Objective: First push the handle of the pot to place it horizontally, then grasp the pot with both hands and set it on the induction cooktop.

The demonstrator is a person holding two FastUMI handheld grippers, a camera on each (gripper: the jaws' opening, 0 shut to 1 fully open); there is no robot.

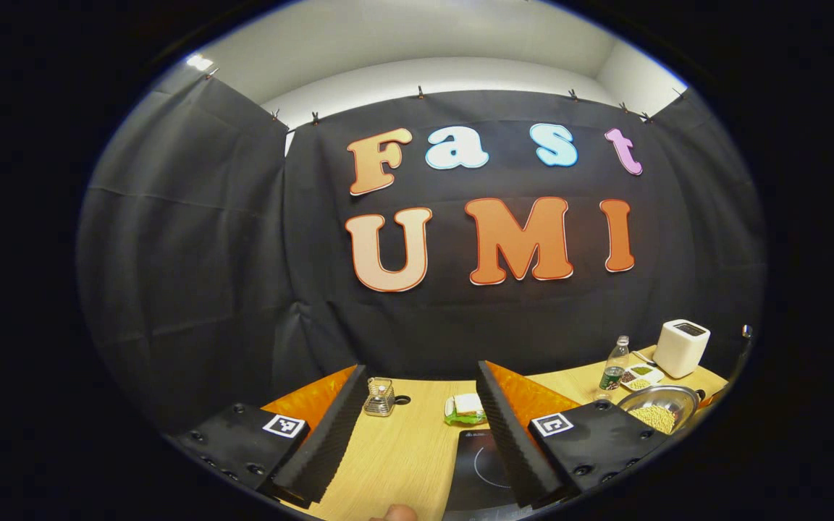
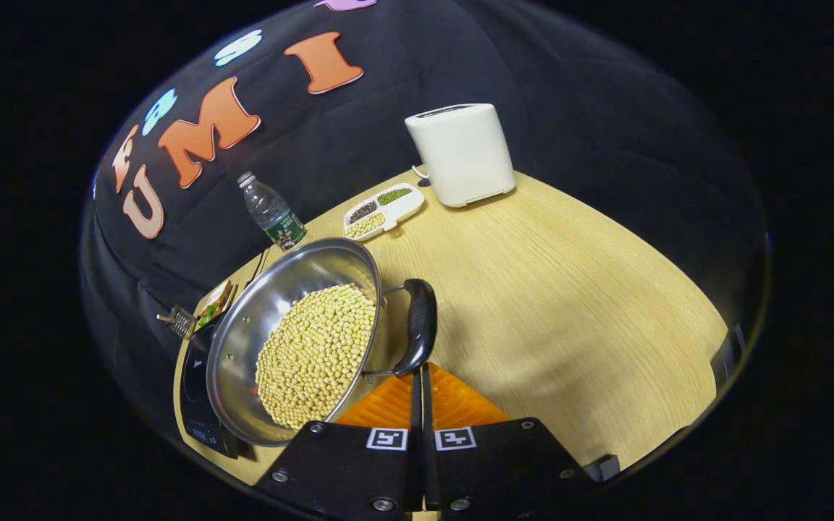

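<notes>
In the right gripper view, the right gripper (image 2: 419, 380) has its fingers pressed together with nothing between them, the tips right at the lower end of the pot's black side handle (image 2: 420, 325), apparently so the closed tips serve as a pusher. Beyond it the steel pot (image 2: 272, 318), full of soybeans (image 2: 316, 354), sits on the wooden table (image 2: 569, 289) beside the induction cooktop (image 2: 196, 394).

In the left gripper view, the left gripper (image 1: 417, 441) is spread wide and empty above the table, presumably waiting for the two-handed lift.
</notes>
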